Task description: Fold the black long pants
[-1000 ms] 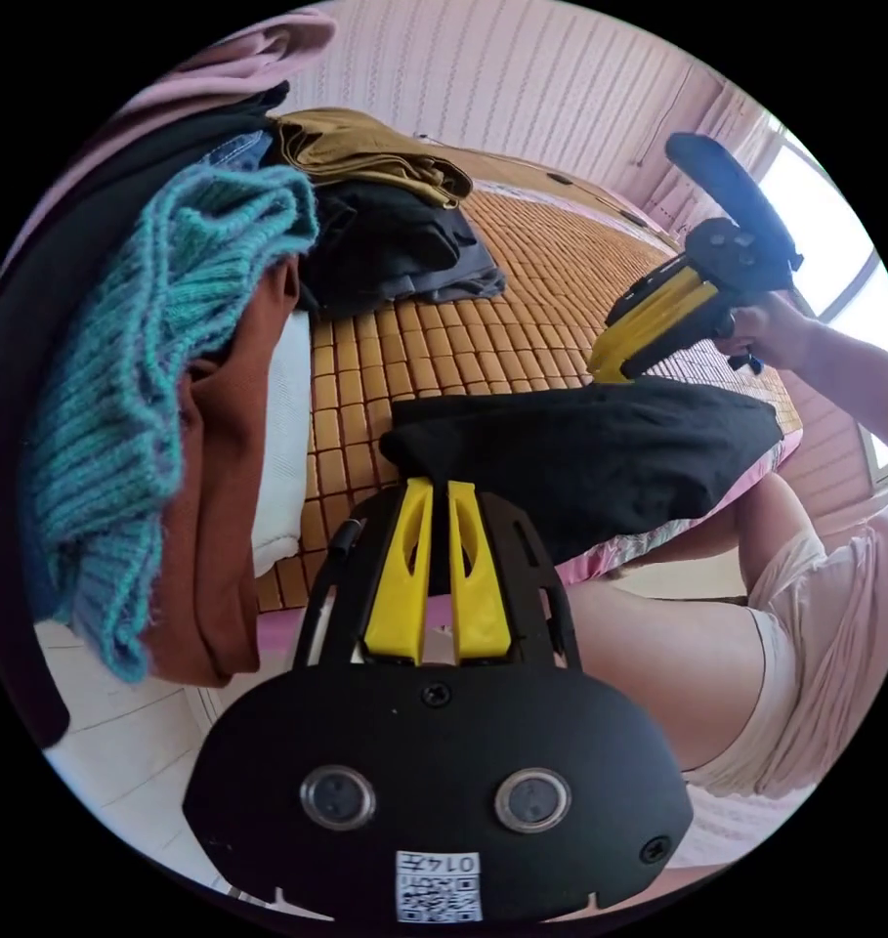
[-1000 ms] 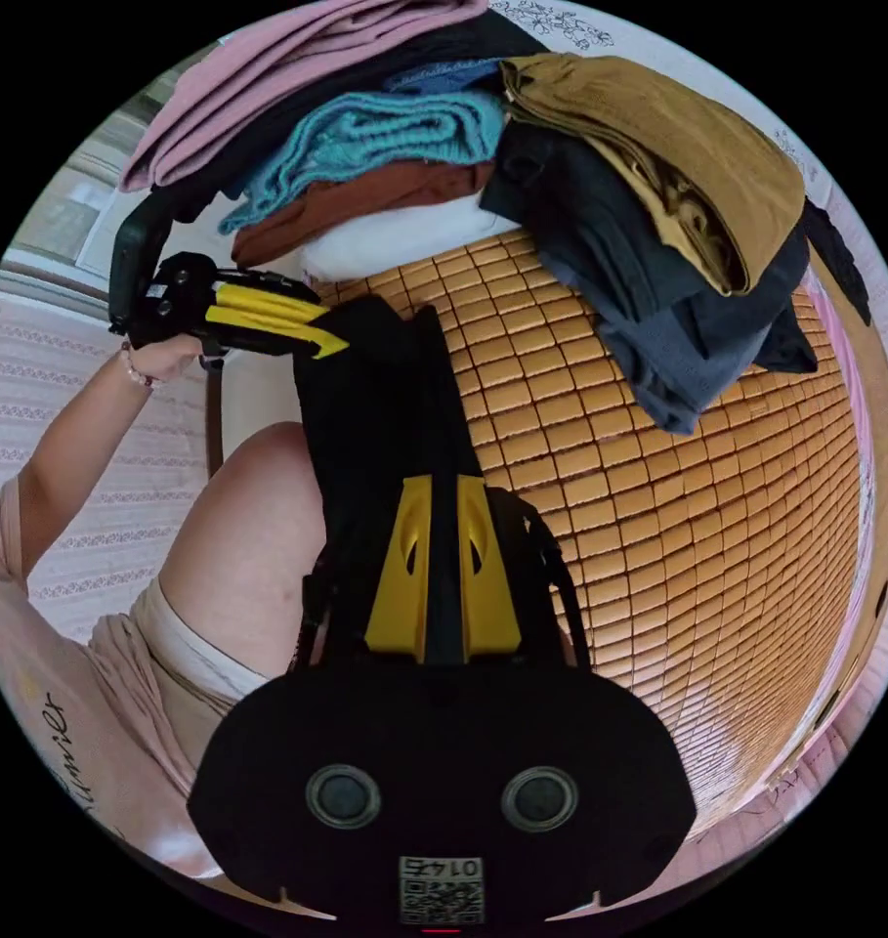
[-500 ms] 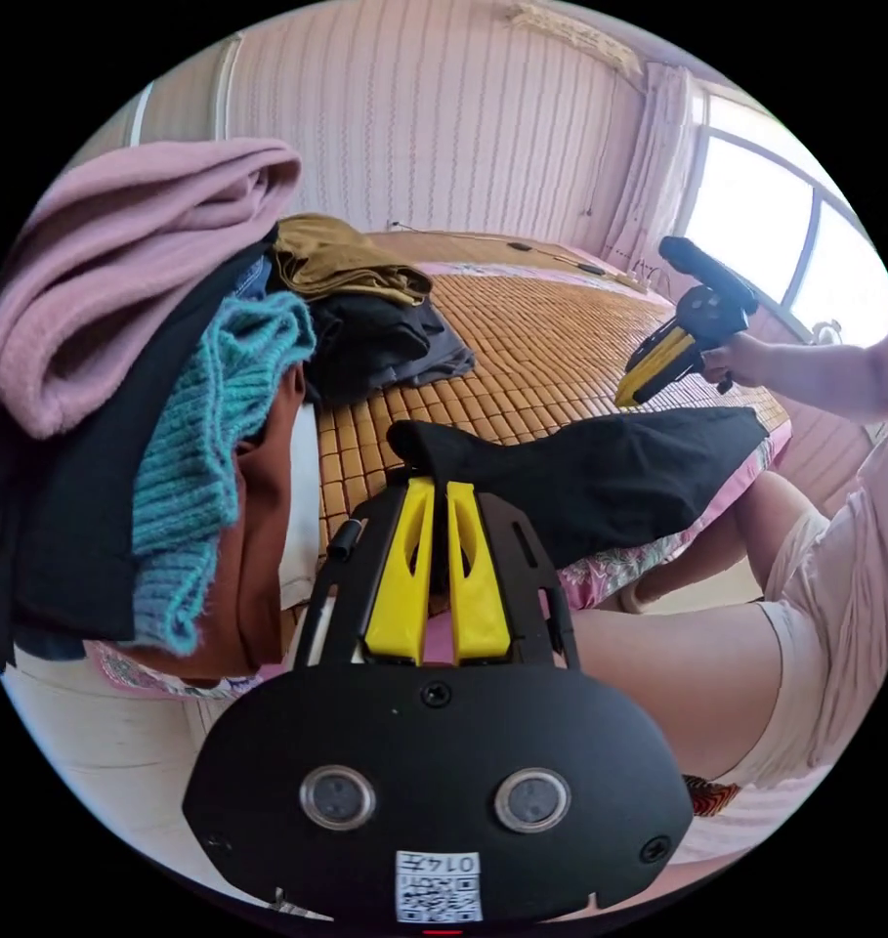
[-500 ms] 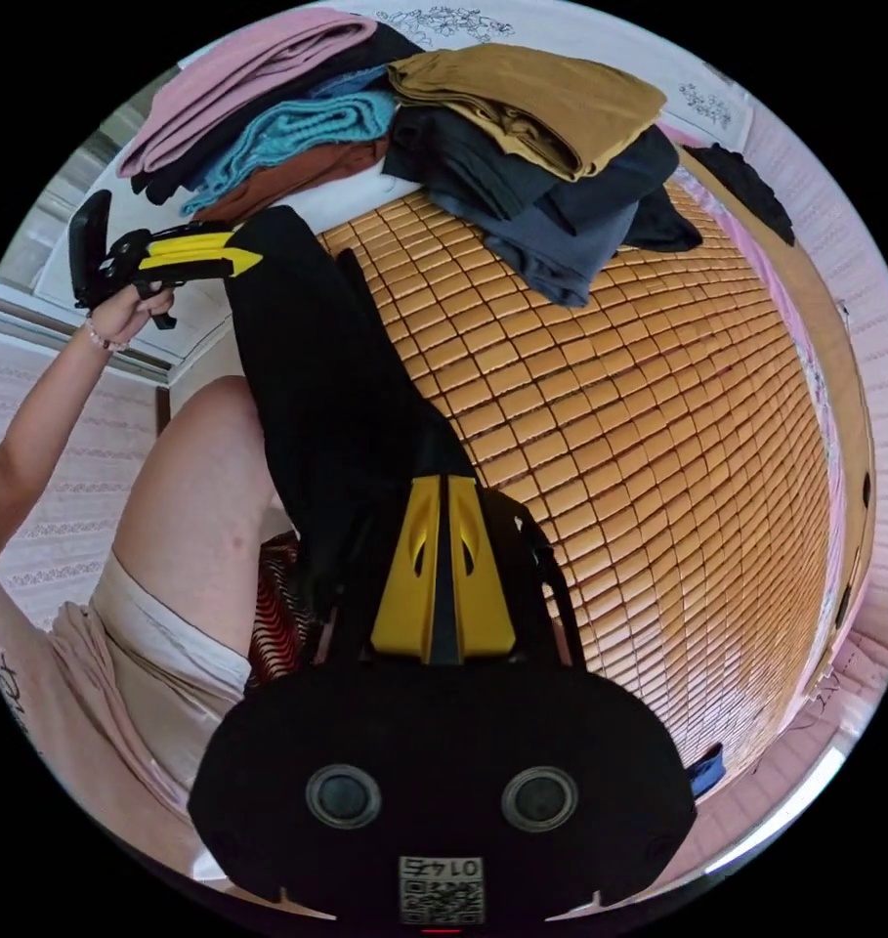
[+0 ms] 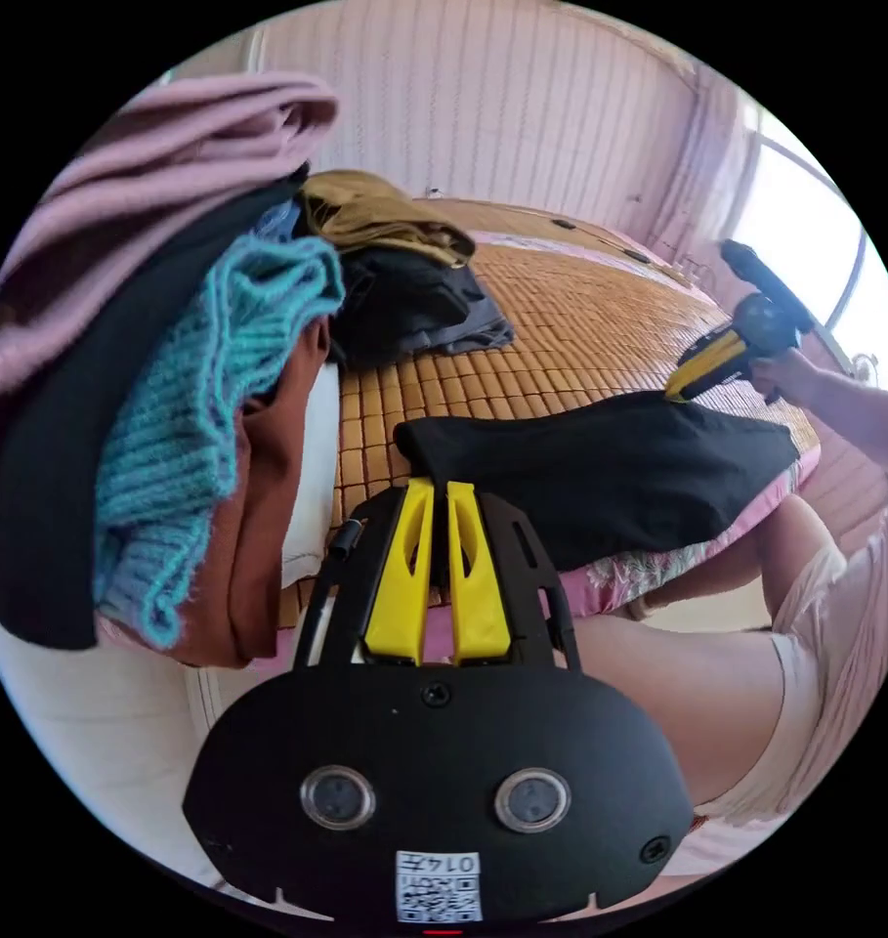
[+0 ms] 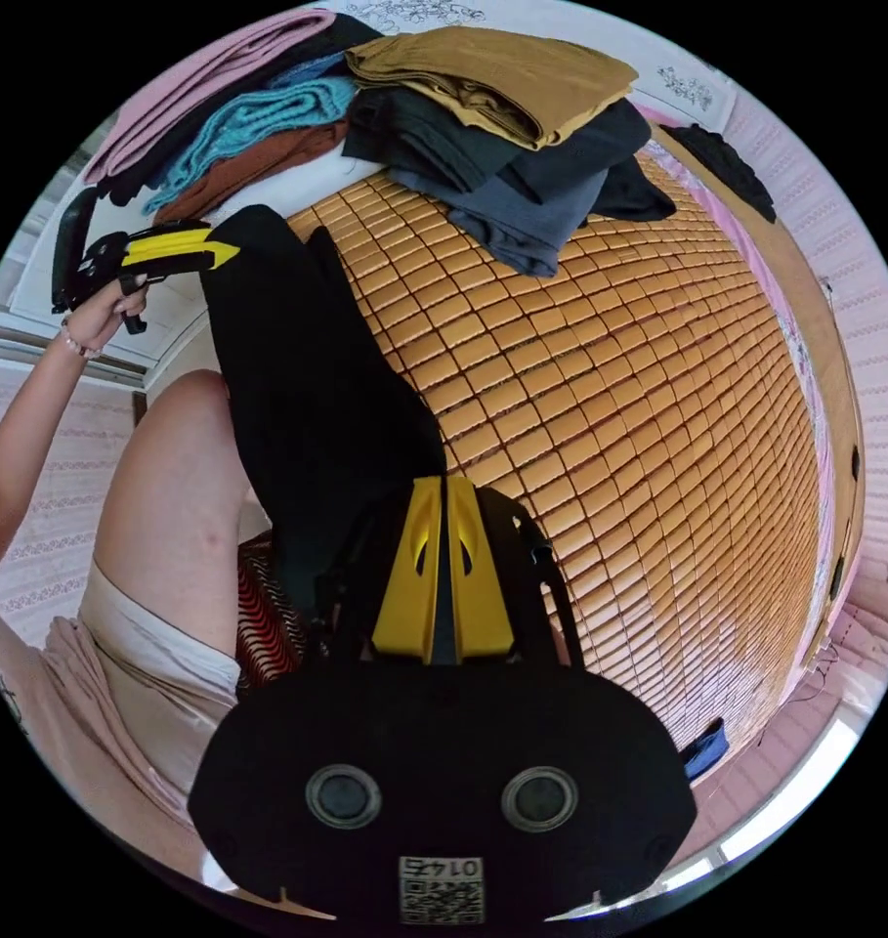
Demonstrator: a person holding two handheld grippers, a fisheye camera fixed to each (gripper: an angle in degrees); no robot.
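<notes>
The black long pants (image 5: 600, 469) lie folded into a long band along the near edge of the bamboo mat (image 5: 570, 332), pulled out between my two grippers. My left gripper (image 5: 439, 486) is shut on one end of the band, with black cloth pinched between its yellow jaws. At the far end, my right gripper (image 5: 680, 389) is held in a hand at the cloth's corner. In the right gripper view the pants (image 6: 307, 391) run from my right gripper (image 6: 442, 482), shut on them, up to my left gripper (image 6: 227, 256).
A stack of folded clothes (image 5: 170, 391) in pink, black, teal, brown and white stands close to my left gripper. A second pile, mustard over dark grey (image 6: 502, 117), sits further in on the mat (image 6: 658, 391). The person's leg (image 6: 170, 489) is against the bed's edge.
The two grippers have drawn further apart and the black band is stretched longer and flatter along the mat's edge. Both have stayed shut on it.
</notes>
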